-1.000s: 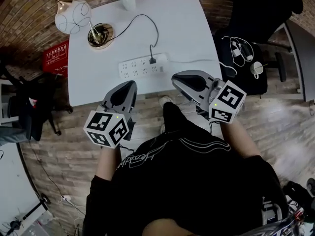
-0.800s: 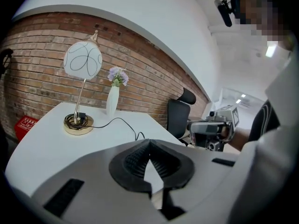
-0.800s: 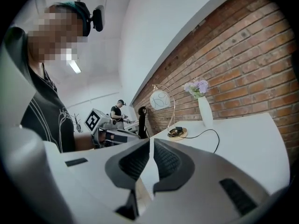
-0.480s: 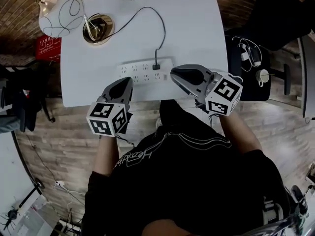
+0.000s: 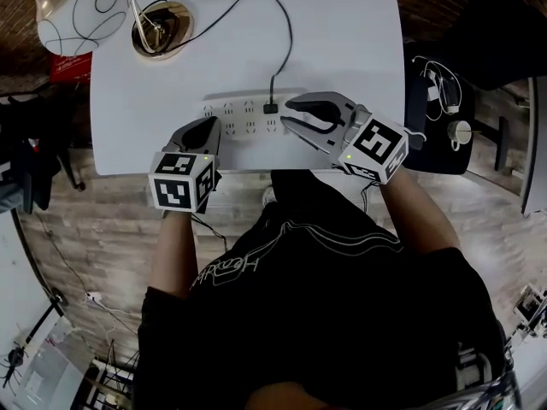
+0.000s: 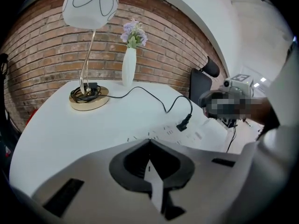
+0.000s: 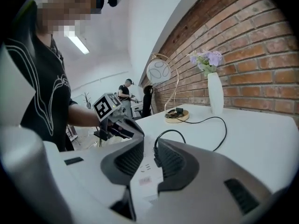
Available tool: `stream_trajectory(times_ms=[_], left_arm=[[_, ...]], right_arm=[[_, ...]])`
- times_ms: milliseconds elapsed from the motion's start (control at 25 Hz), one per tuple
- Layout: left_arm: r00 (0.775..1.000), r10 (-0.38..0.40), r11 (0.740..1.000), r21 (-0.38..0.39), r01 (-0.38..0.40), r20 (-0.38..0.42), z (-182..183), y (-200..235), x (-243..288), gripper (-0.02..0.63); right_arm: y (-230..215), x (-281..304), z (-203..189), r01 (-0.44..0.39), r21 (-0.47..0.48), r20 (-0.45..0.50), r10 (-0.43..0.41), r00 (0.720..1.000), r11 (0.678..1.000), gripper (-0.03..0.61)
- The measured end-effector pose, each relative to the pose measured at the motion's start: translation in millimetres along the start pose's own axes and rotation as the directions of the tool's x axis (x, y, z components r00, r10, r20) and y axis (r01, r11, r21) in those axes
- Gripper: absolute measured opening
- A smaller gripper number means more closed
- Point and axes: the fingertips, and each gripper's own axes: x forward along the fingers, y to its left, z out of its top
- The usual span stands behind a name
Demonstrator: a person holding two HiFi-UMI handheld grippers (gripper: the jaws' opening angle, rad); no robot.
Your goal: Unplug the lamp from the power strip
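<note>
A white power strip [image 5: 244,116] lies on the white table [image 5: 342,32], with the lamp's black plug [image 5: 270,108] in one of its sockets. The black cord [image 5: 286,32] runs from it to the lamp's gold base [image 5: 162,26], beside the white shade [image 5: 73,11]. My right gripper [image 5: 288,113] is open, its tips just right of the plug and over the strip. Between its jaws I see the strip [image 7: 145,171] and the plug [image 7: 155,159]. My left gripper [image 5: 209,126] is shut and empty, at the strip's near left end; the plug [image 6: 182,123] lies ahead of it.
A white vase with flowers [image 6: 129,64] stands at the back by the brick wall. A black chair [image 5: 436,101] carrying cables stands right of the table. A red box [image 5: 64,65] sits on the floor at the left. The table's near edge [image 5: 248,165] is under my grippers.
Both grippers have moved forward from off the table's near edge to over the power strip. The right gripper's tips have come up beside the plug.
</note>
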Motion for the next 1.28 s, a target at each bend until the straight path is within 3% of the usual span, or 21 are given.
stream_trajectory(times_ms=[320, 560, 1040, 1280], left_arm=[[1.000, -0.015, 1.000, 0.010, 0.015, -0.023, -5, 3, 10, 0.003], [0.999, -0.035, 0.999, -0.005, 0.035, 0.000, -4, 3, 10, 0.003], [0.999, -0.029, 0.999, 0.014, 0.030, -0.013, -5, 4, 11, 0.003], [0.999, -0.028, 0.999, 0.042, 0.029, -0.023, -4, 4, 12, 0.003]], right_arm=[[-7, 30, -15, -0.068, -0.166, -0.095, 0.052, 0.994, 0.984, 0.083], [-6, 45, -25, -0.118, -0.255, -0.139, 0.085, 0.987, 0.960, 0.057], [-3, 49, -28, -0.155, -0.333, -0.107, 0.126, 0.986, 0.930, 0.035], [-6, 49, -28, -0.207, -0.229, -0.098, 0.189, 0.977, 0.951, 0.031]])
